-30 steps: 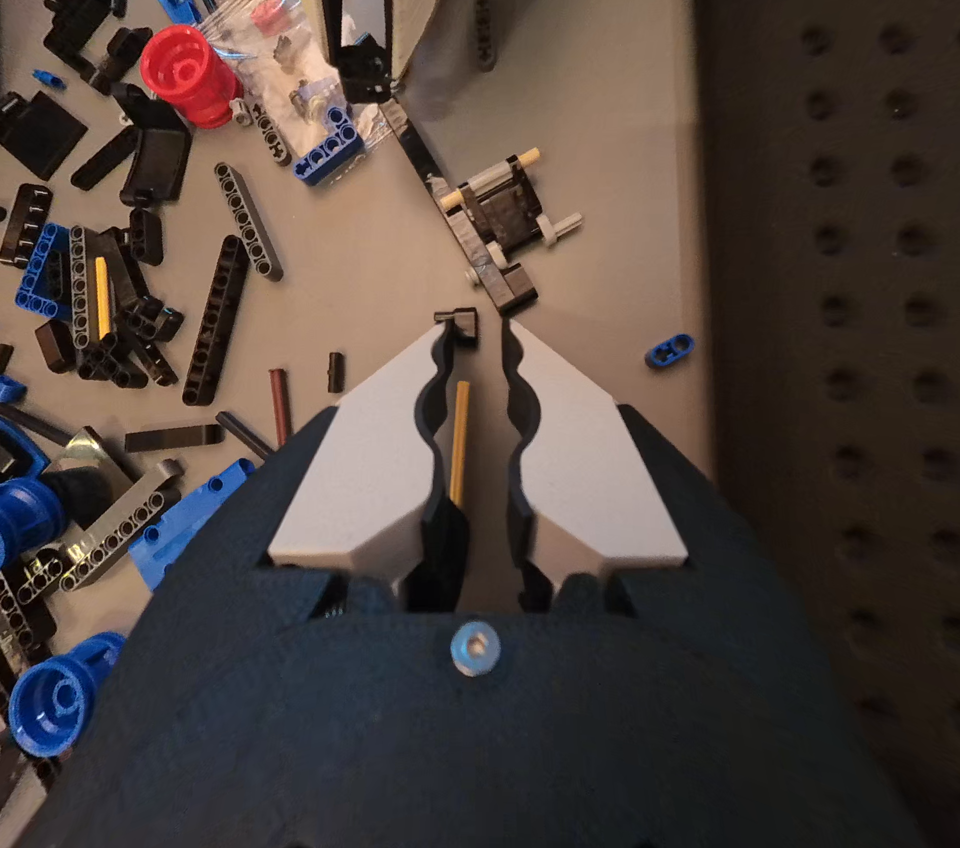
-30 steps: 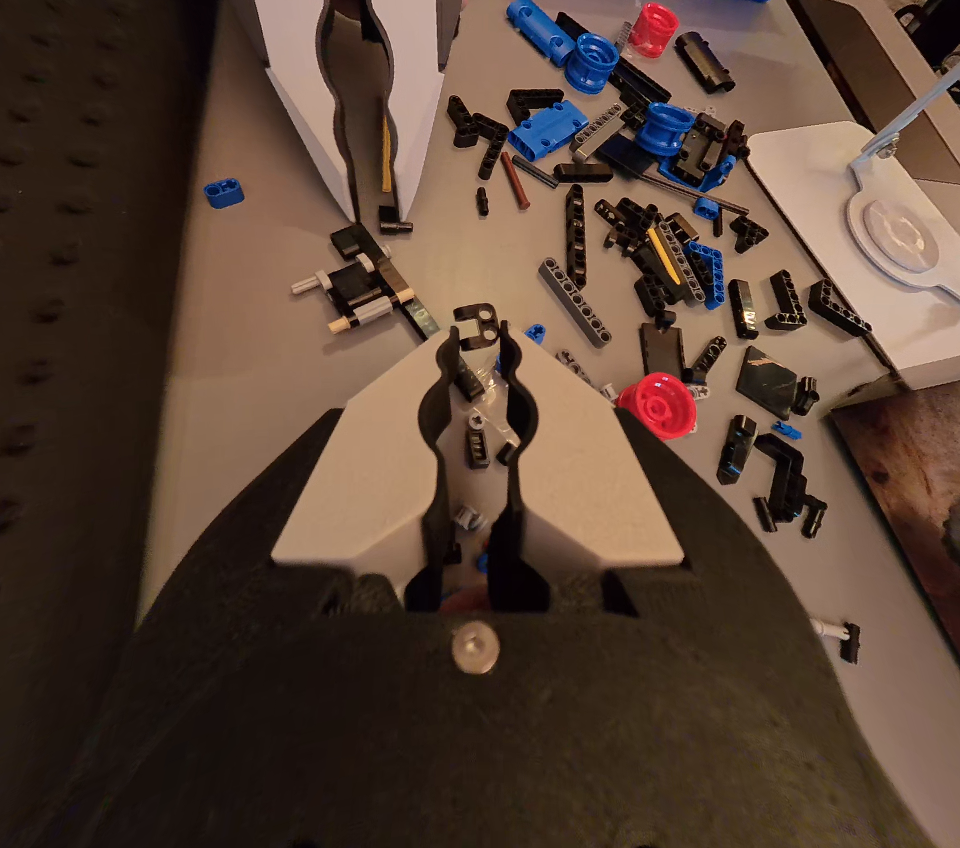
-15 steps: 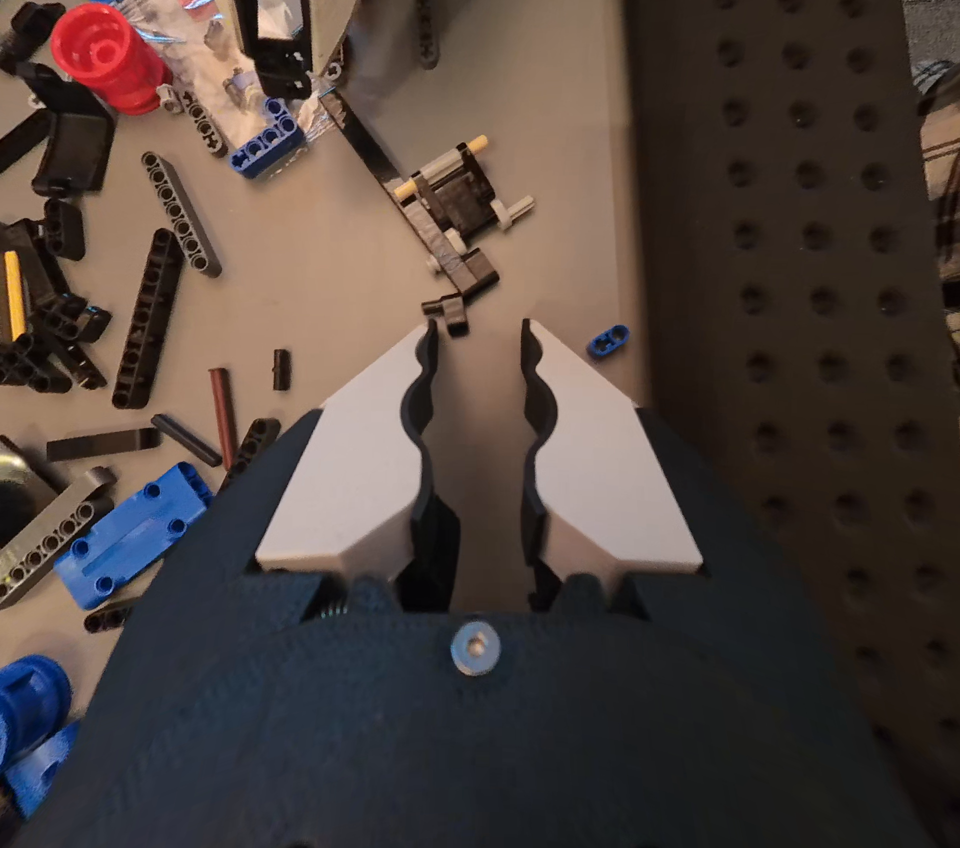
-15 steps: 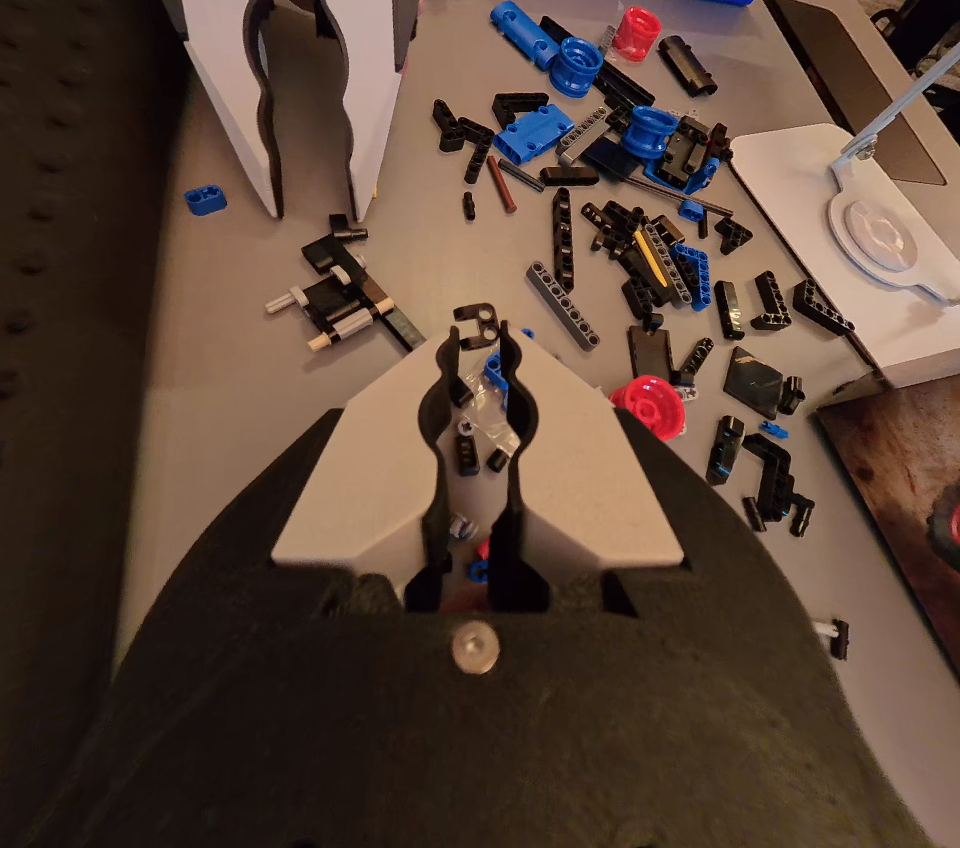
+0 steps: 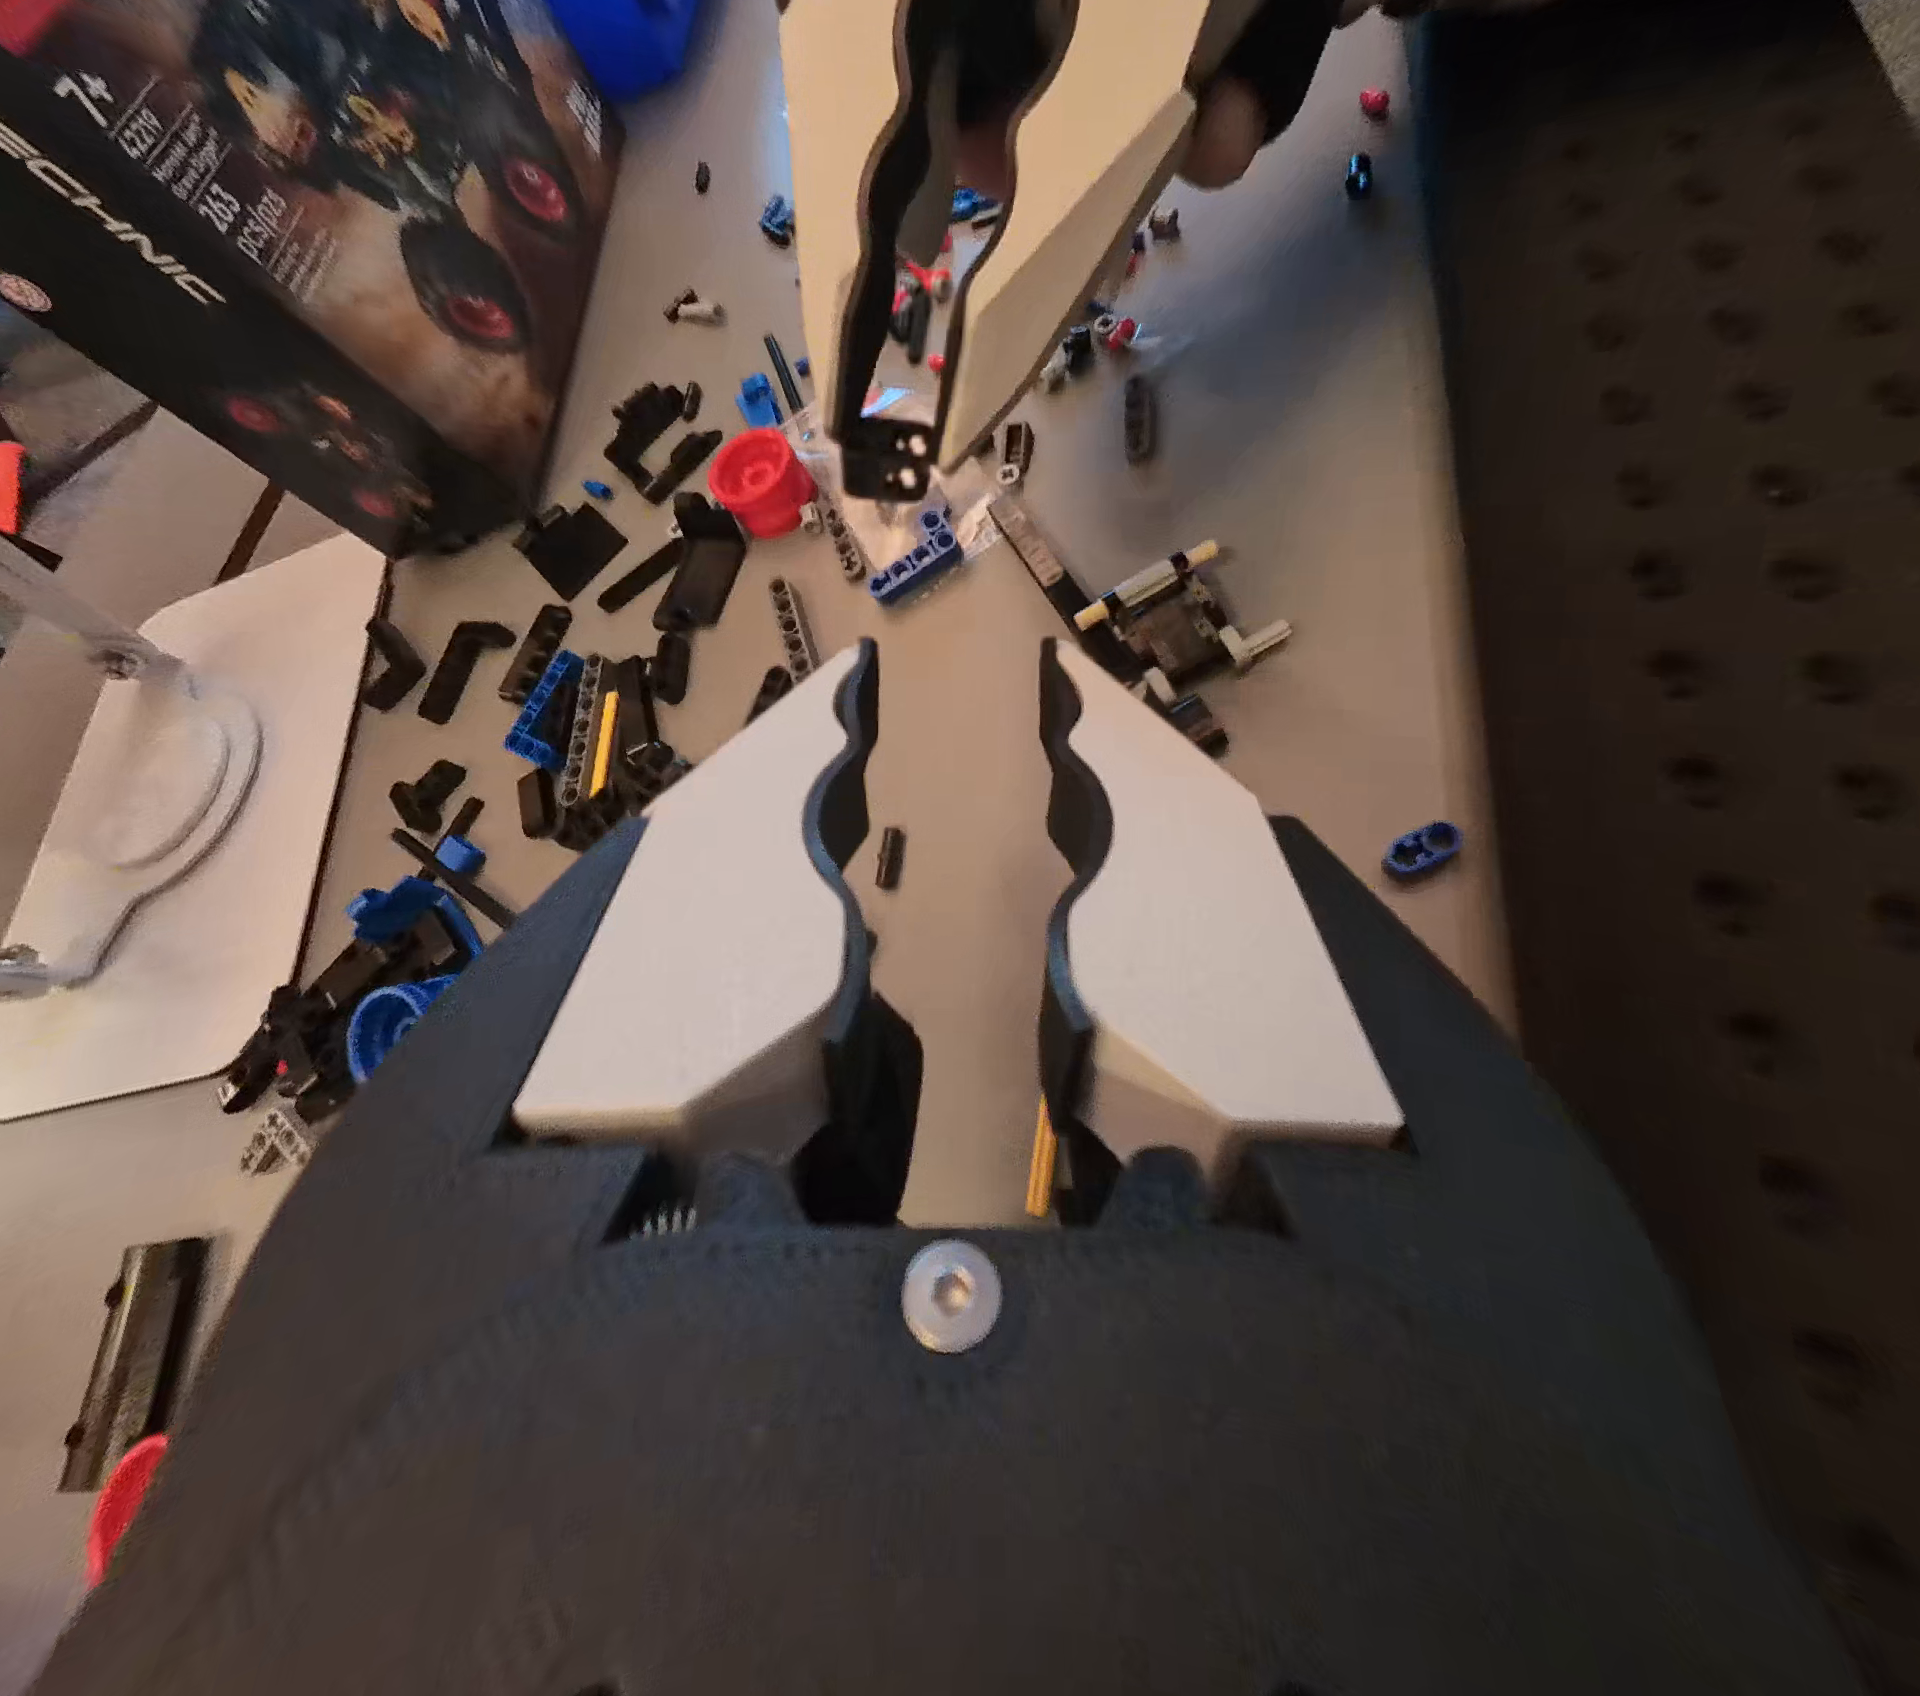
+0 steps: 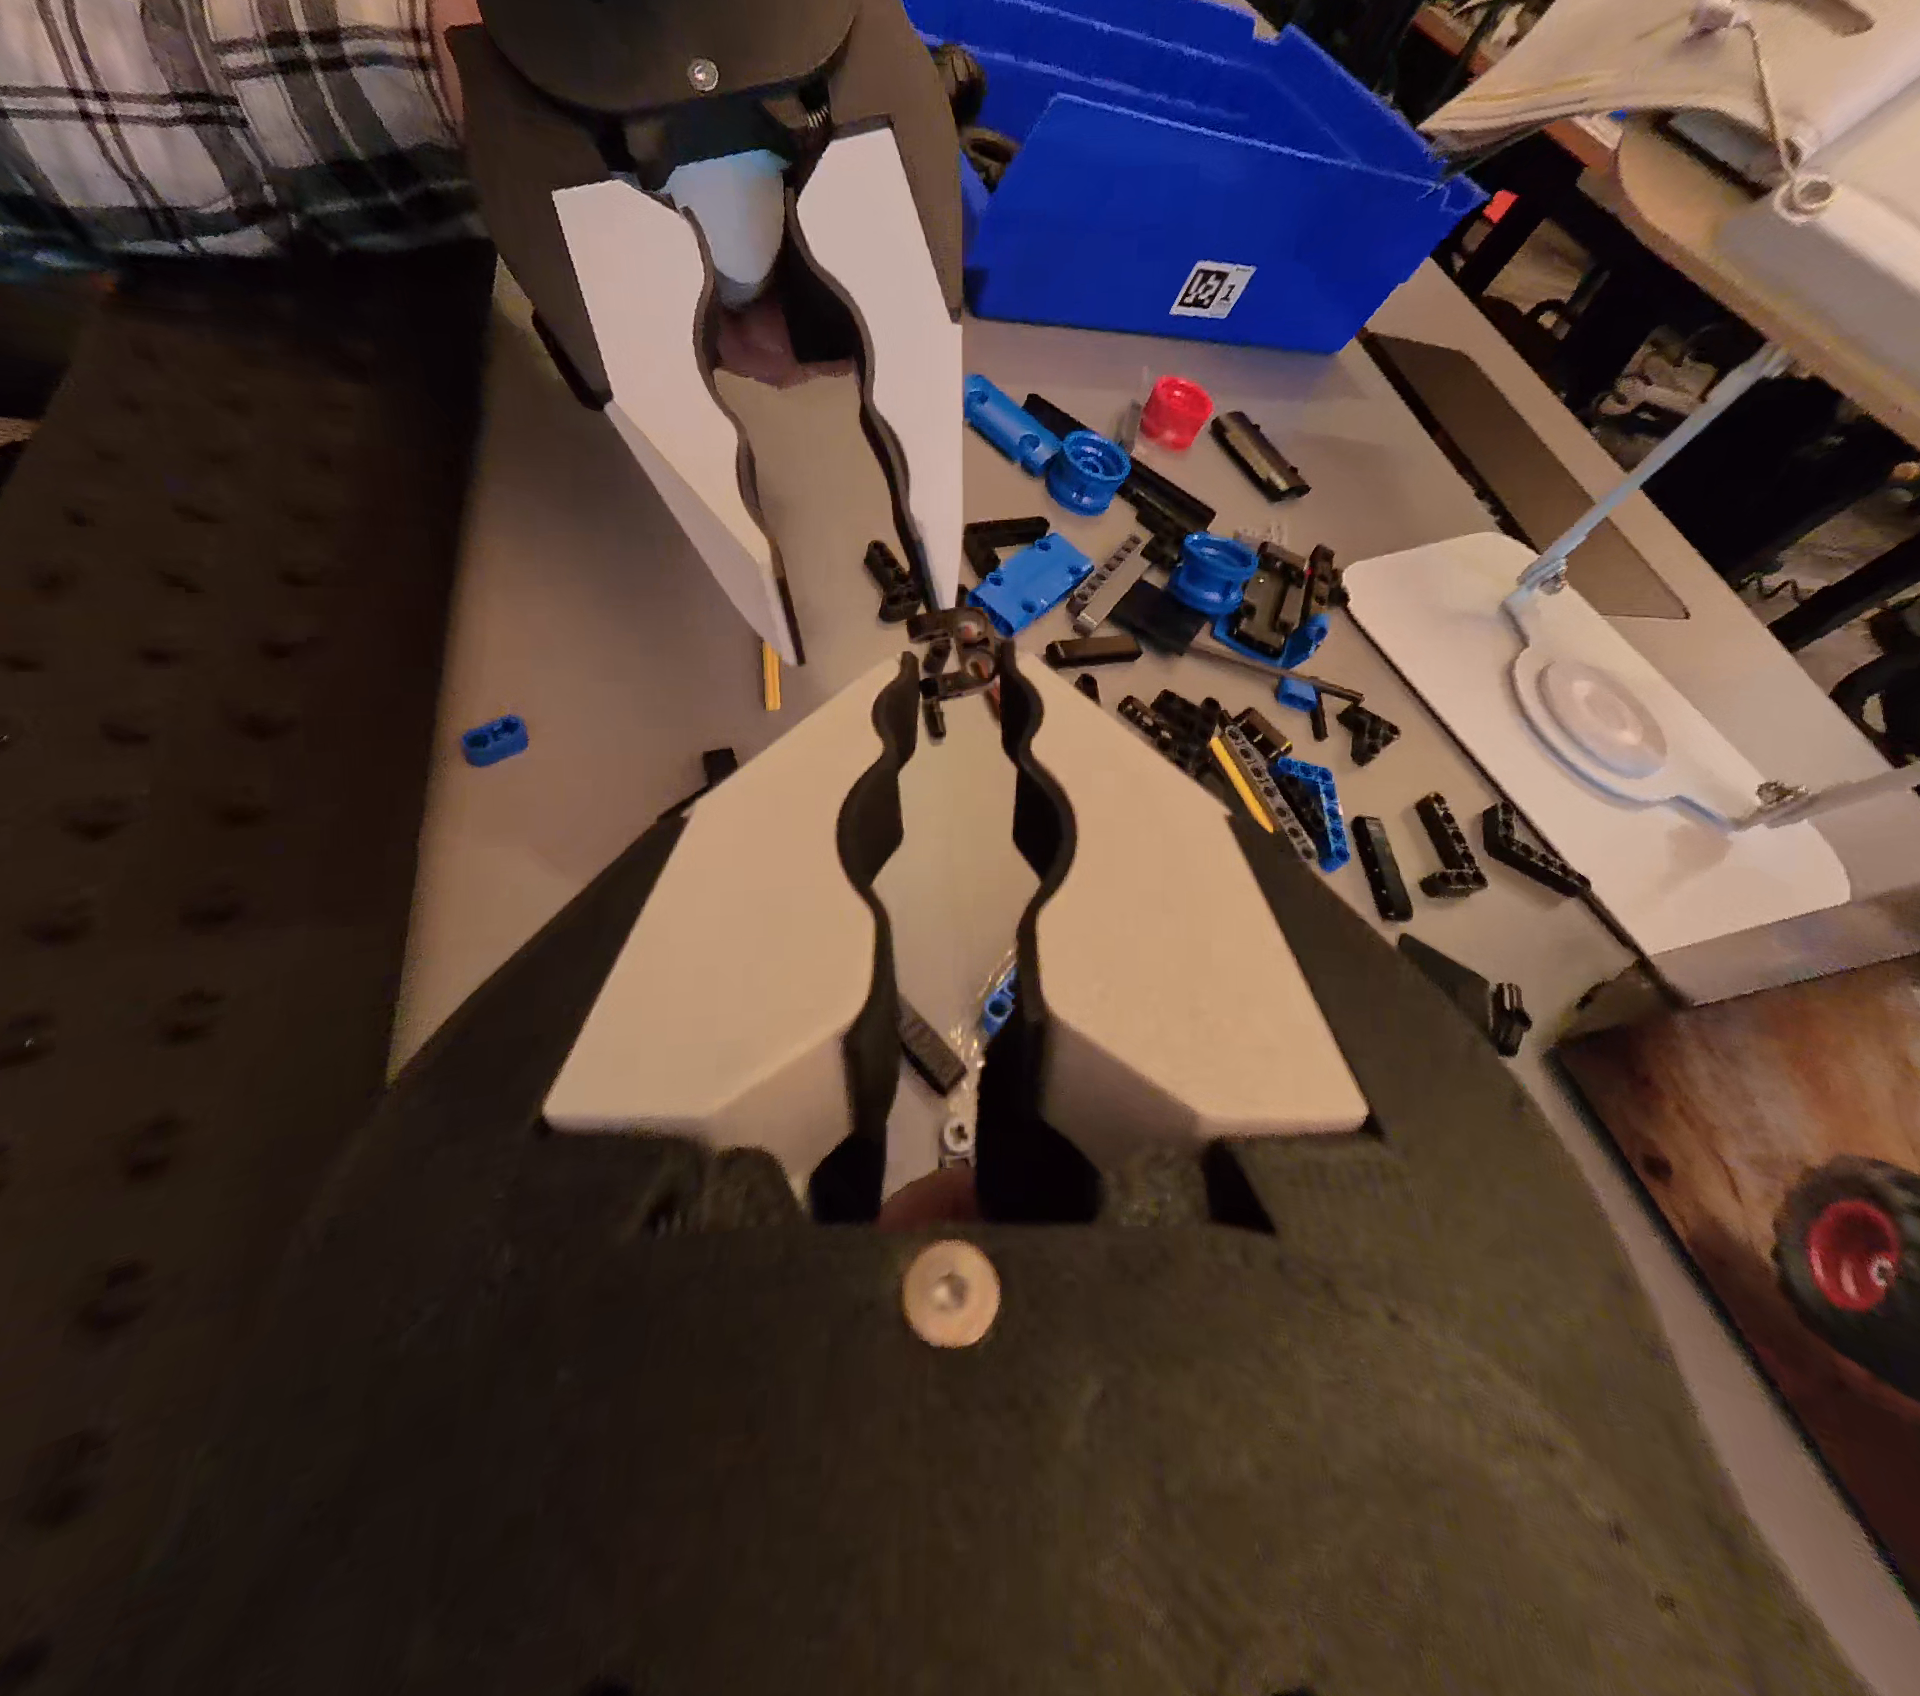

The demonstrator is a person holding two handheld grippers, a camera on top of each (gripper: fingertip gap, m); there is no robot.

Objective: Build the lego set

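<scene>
Here the left gripper (image 5: 951, 680) is held above the grey table (image 5: 1330, 420) with its two fingers spread wide and nothing between them; only a small black pin (image 5: 888, 857) lies on the table under the gap, and a thin yellow axle (image 5: 1040, 1158) shows close to the base of its right finger. Ahead of its tips, and higher, the right gripper (image 5: 894, 457) comes down with its fingers pressed on a small black connector piece (image 5: 885, 457) with two round holes. In the right wrist view the same black piece (image 6: 956, 659) sits pinched just at the tips of the right gripper (image 6: 961, 670). To the right of the left gripper's fingertips, a small partly built assembly (image 5: 1174, 612) with pale pins lies on the table, and a single blue link (image 5: 1421, 847) lies farther right near the table edge. To the left of the tool, many loose black and blue parts are scattered, with a red wheel hub (image 5: 758, 483) among them, and beyond them stands the set's box (image 5: 291, 171).
</scene>
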